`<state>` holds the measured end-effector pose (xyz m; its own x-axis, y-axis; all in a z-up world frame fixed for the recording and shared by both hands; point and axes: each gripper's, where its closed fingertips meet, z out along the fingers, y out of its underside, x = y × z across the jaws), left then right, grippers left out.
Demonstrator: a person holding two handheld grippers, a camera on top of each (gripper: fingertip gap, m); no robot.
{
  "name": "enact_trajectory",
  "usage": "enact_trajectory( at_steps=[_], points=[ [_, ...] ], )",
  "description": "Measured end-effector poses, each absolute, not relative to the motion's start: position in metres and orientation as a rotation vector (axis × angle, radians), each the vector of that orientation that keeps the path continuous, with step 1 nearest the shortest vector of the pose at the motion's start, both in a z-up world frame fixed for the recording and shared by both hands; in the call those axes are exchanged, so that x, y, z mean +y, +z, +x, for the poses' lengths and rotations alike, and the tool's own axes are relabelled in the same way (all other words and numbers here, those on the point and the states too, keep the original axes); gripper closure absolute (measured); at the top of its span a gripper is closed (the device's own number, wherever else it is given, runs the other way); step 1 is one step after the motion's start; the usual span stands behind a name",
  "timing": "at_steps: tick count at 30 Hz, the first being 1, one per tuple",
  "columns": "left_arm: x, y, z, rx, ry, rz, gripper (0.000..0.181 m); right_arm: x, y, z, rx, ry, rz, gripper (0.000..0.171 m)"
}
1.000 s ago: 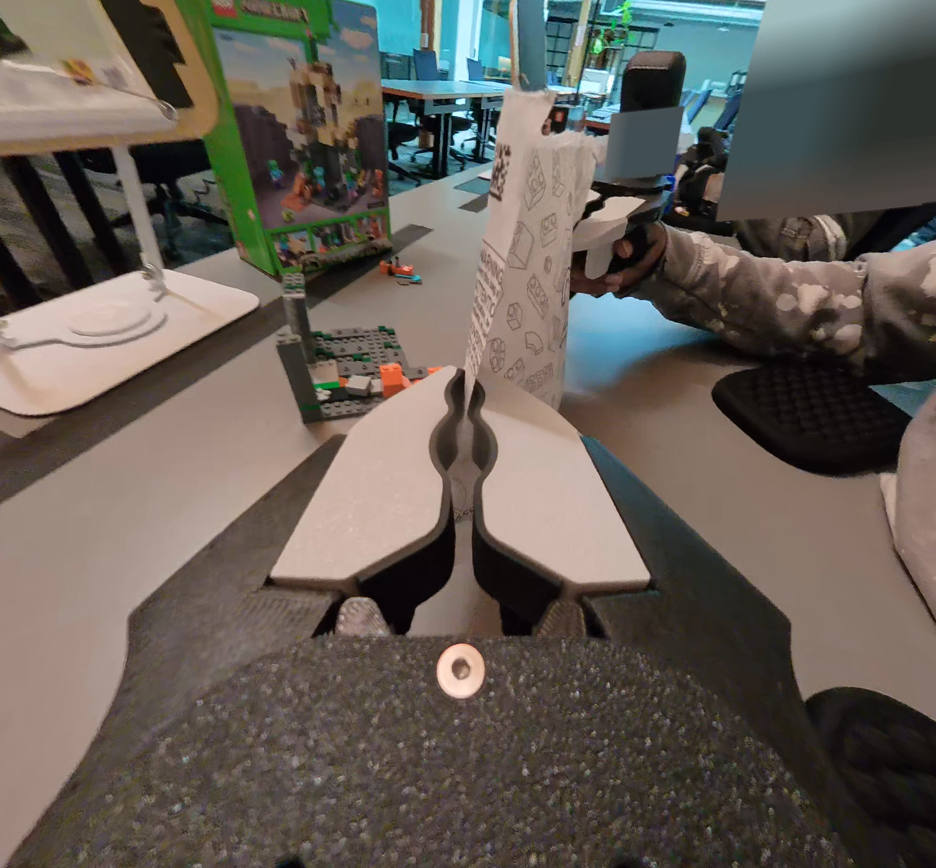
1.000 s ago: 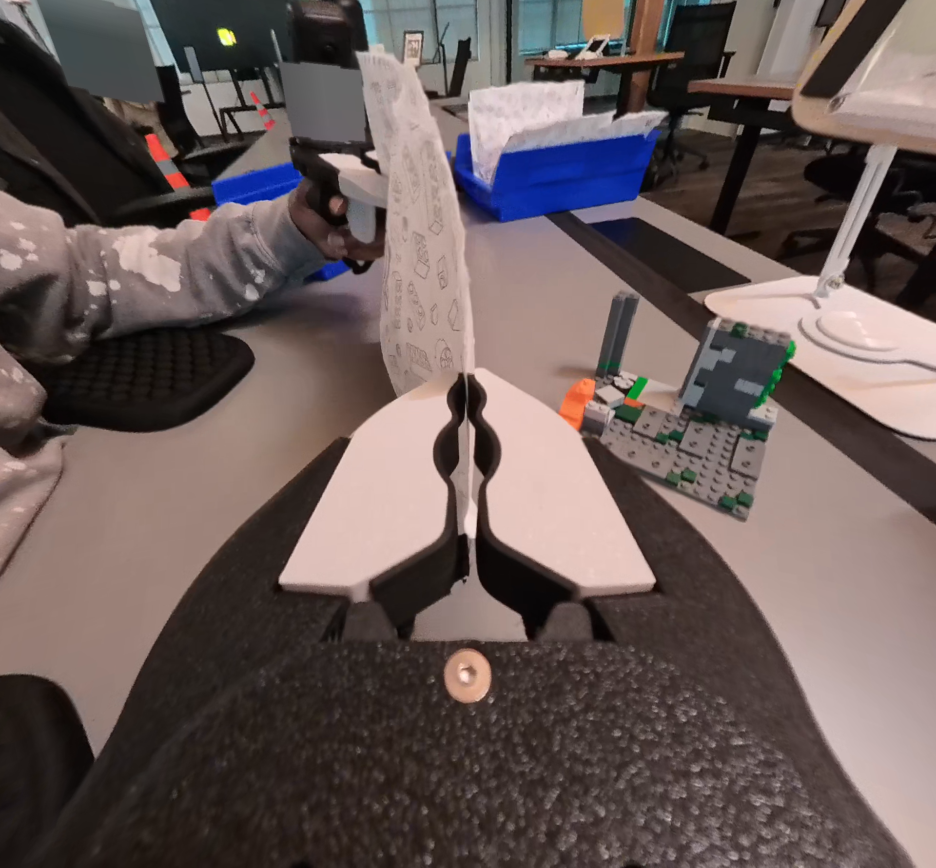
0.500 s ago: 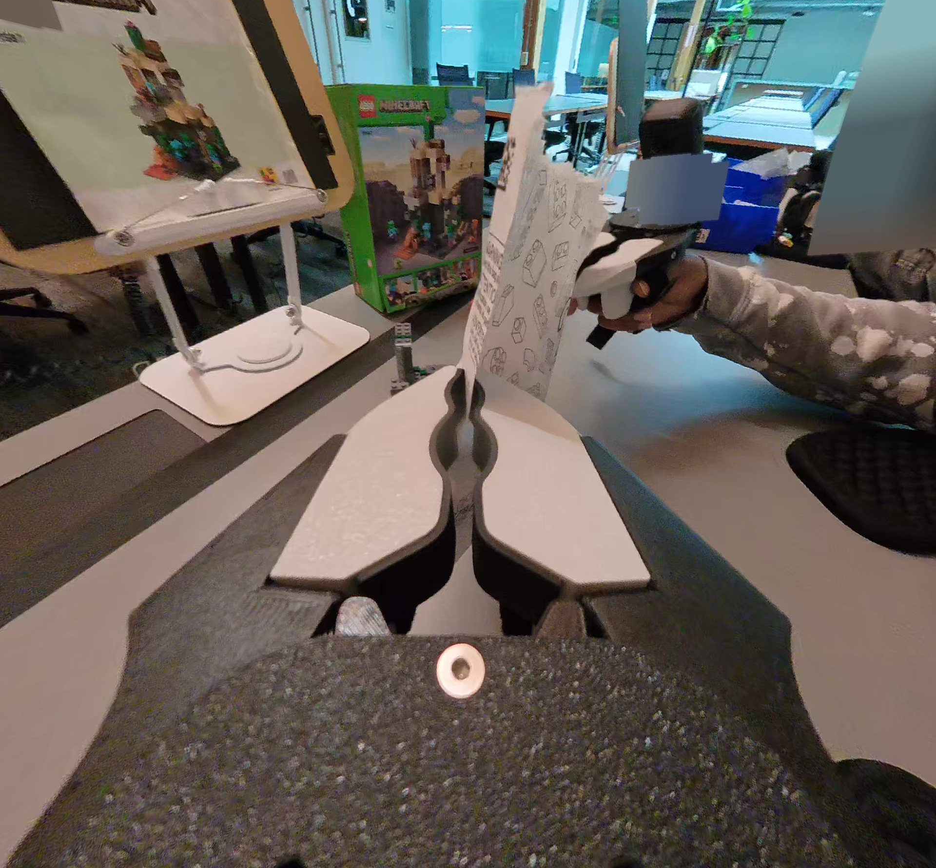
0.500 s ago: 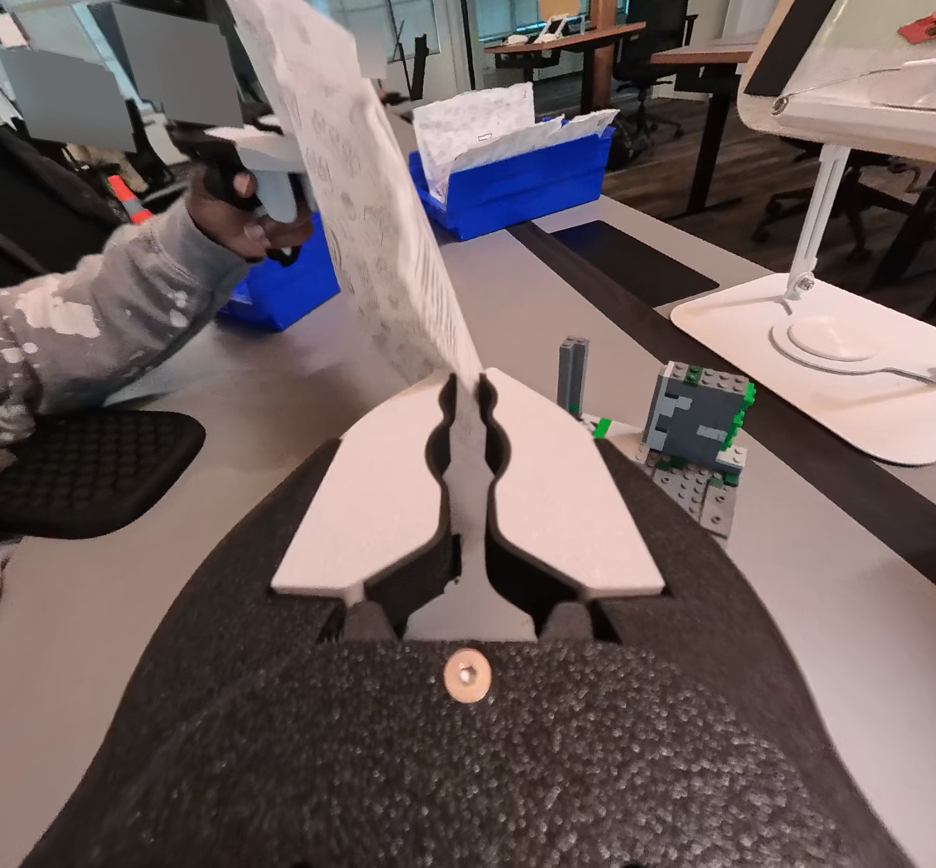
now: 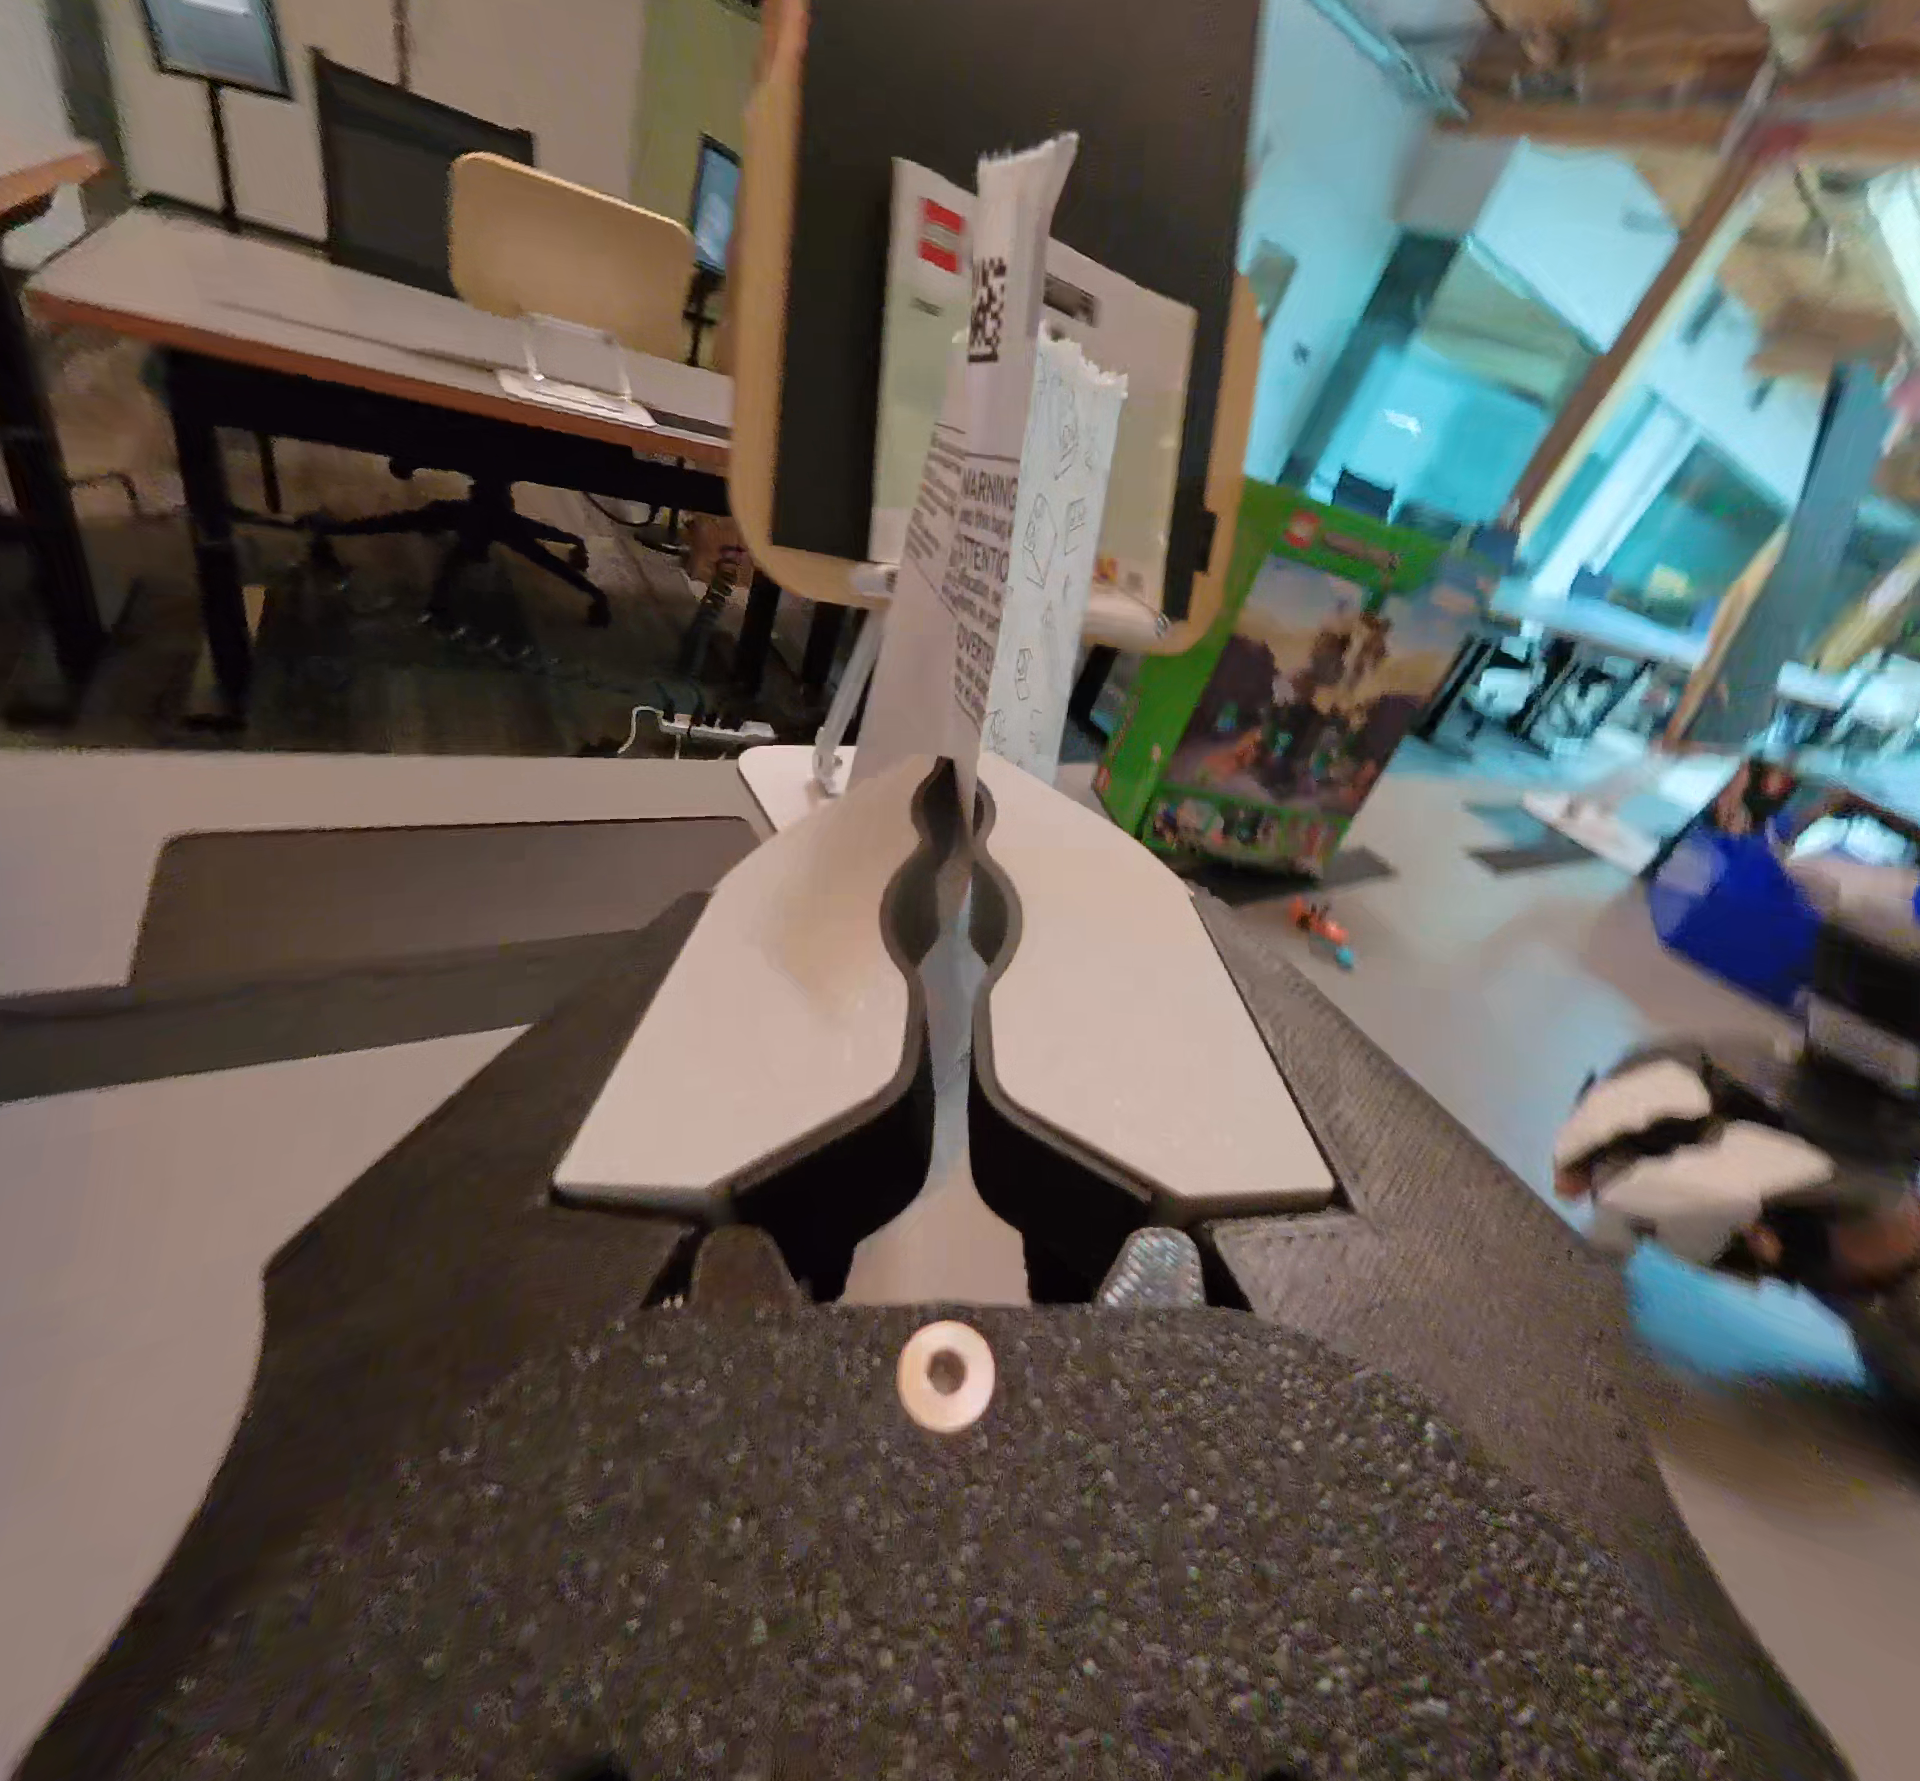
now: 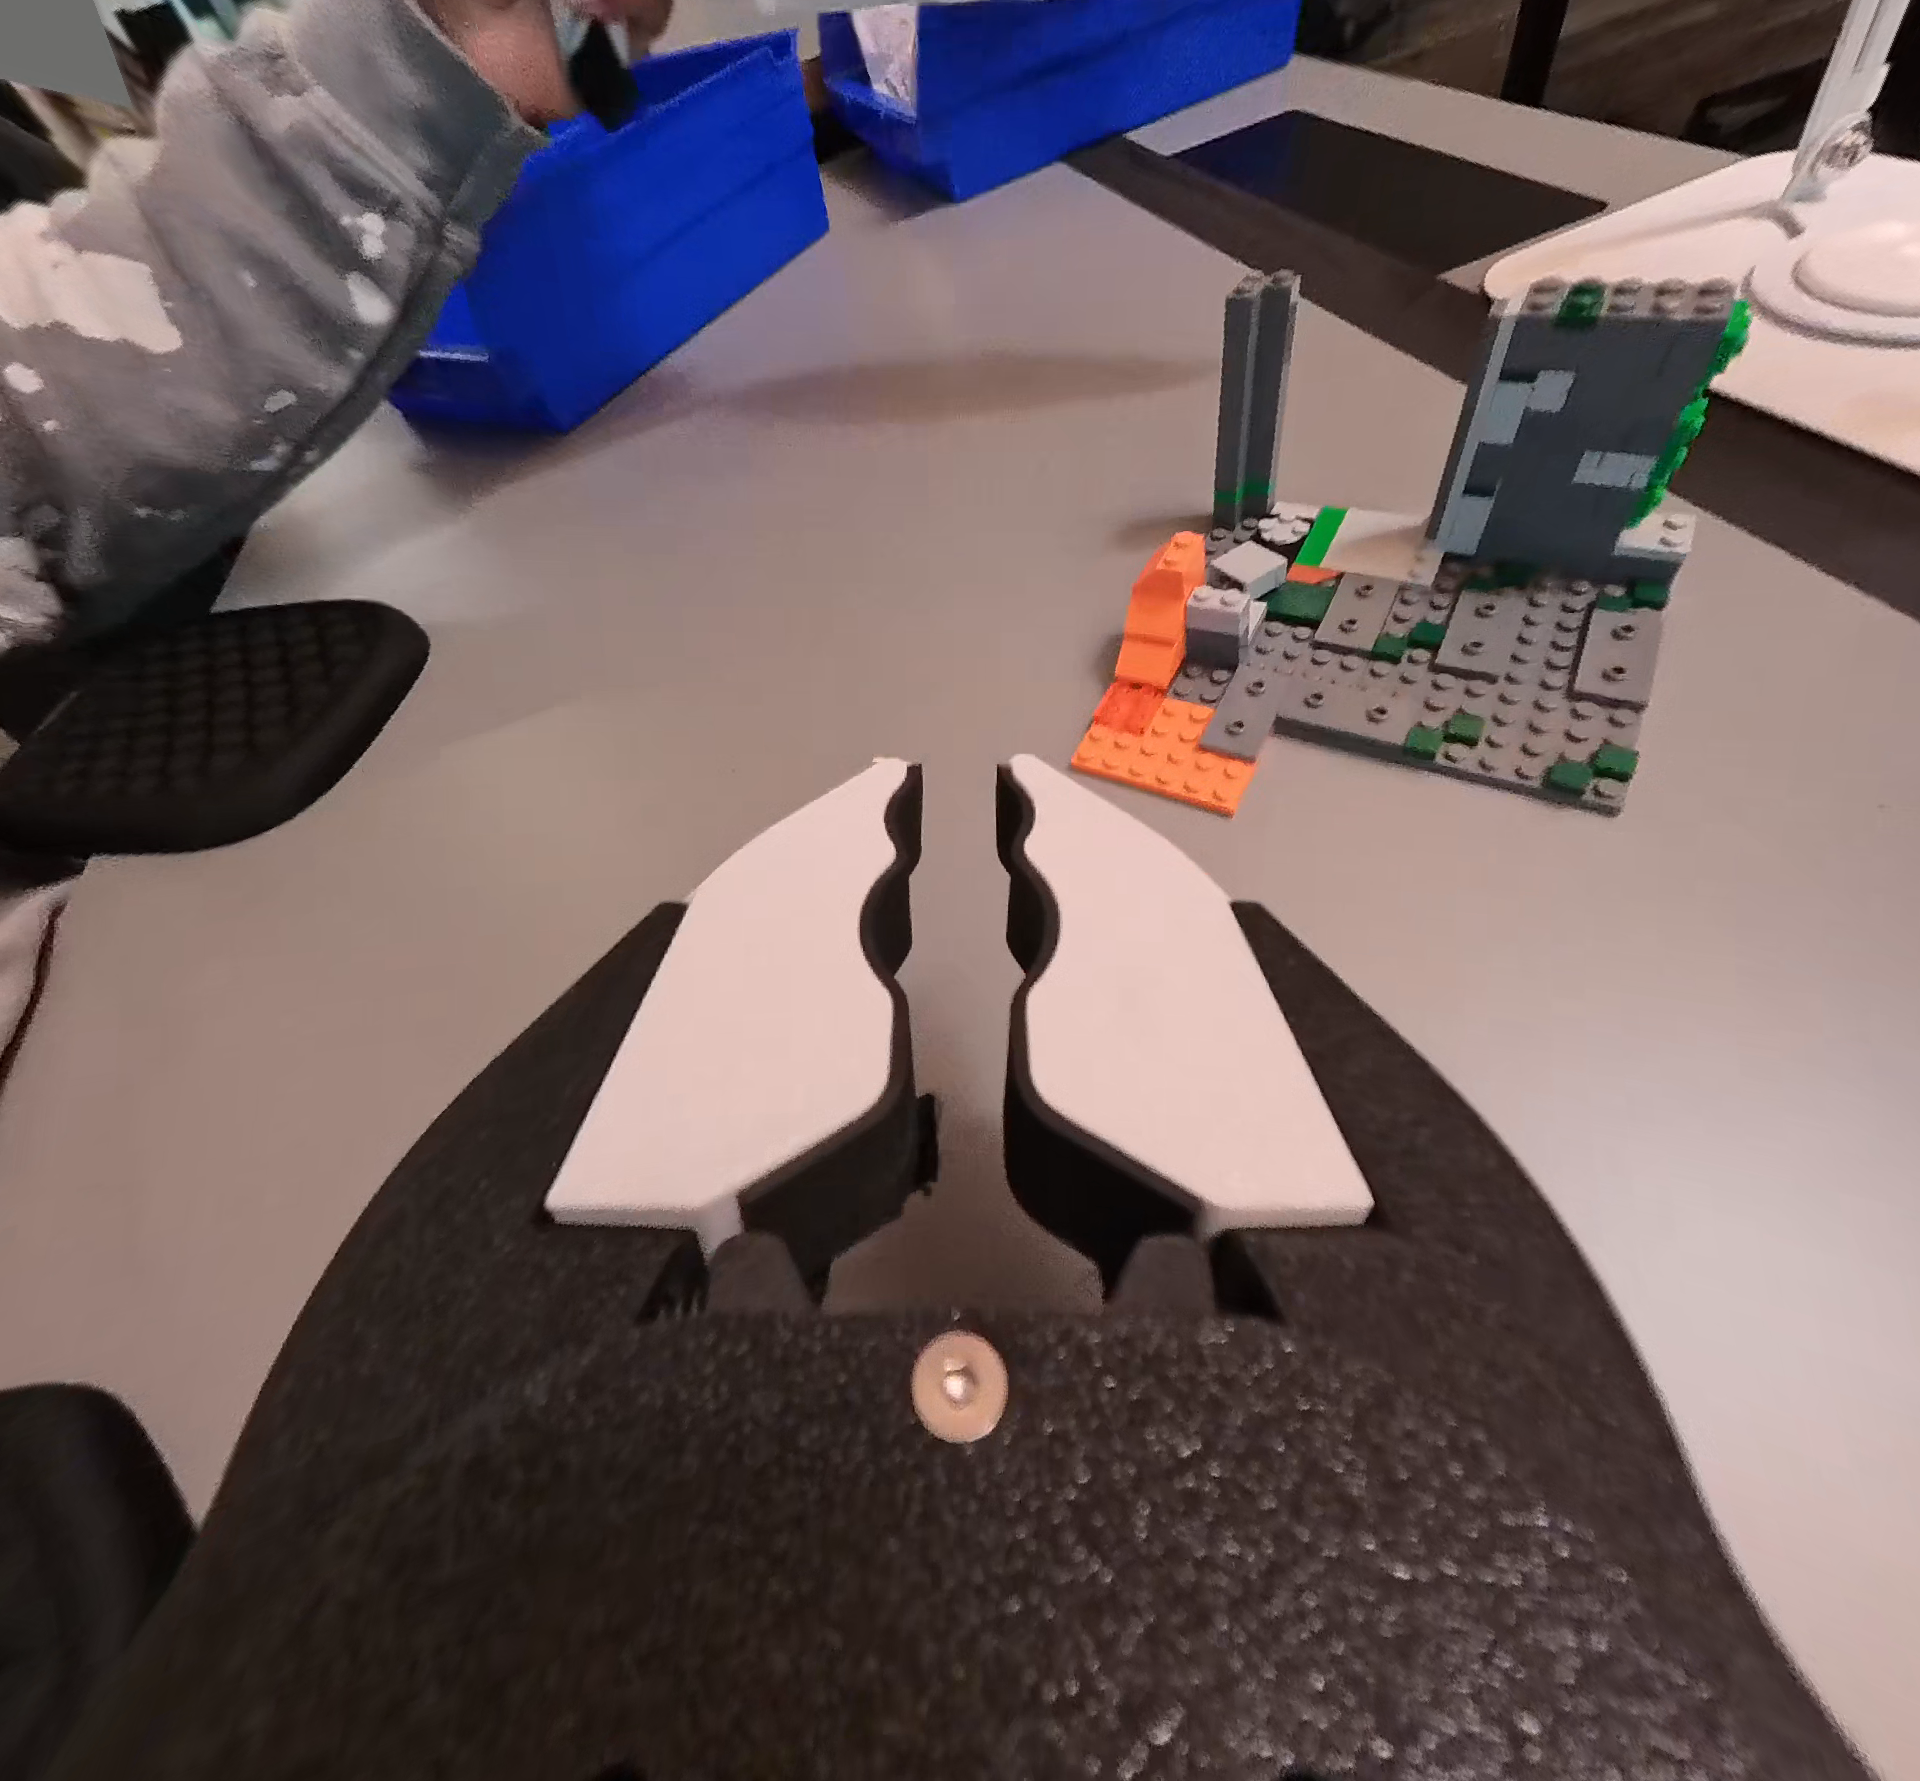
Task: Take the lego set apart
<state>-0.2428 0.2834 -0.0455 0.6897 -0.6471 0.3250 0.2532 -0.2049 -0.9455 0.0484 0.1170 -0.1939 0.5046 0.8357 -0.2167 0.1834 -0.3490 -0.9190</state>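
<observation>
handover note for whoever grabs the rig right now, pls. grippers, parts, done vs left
Left gripper: shut on the white paper bag, held upright.
Right gripper: open, empty, low over the grey table.
Lego build: on the table, ahead and right of the right gripper; grey wall, thin pillar and orange pieces all attached to the baseplate.
Blue bins at the far side.
Done: nothing visibly removed.
Left: take the whole build apart.

Bright, even indoor light with soft shadows on the bench (image 6: 935, 443); wide-angle bending at the edges, and motion blur smears everything beyond and beside each hand-held gripper.
</observation>
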Motion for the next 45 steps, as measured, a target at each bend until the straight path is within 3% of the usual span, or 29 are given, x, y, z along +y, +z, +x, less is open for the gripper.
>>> enact_trajectory(
  at_steps=[6, 9, 14, 18, 24, 38, 45],
  points=[
    [0.346, -0.115, -0.261, -0.107, -1.031, -1.629, 0.181, 0.113, -0.193, 0.052, -0.856, 0.873, -1.822, 0.158],
    [0.366, -0.17, -0.27, -0.175, -0.896, -1.757, 0.181, 0.112, -0.193, 0.055, -0.851, 0.865, -1.821, 0.158],
    [0.375, -0.189, -0.289, -0.142, -0.621, -1.848, 0.181, 0.11, -0.192, 0.06, -0.866, 0.832, -1.798, 0.159],
    [0.376, -0.191, -0.3, -0.103, -0.428, -1.923, 0.177, 0.111, -0.194, 0.058, -0.868, 0.843, -1.798, 0.159],
    [0.367, -0.167, -0.32, 0.001, -0.098, -1.92, 0.139, 0.109, -0.197, 0.056, -0.891, 0.822, -1.8, 0.159],
    [0.353, -0.059, -0.359, 0.268, 0.109, -1.947, 0.126, 0.108, -0.215, 0.051, -0.903, 0.85, -1.851, 0.159],
    [0.395, -0.125, -0.392, 0.529, 0.313, -2.185, 0.113, 0.108, -0.215, 0.051, -0.9, 0.849, -1.854, 0.159]
  ],
)
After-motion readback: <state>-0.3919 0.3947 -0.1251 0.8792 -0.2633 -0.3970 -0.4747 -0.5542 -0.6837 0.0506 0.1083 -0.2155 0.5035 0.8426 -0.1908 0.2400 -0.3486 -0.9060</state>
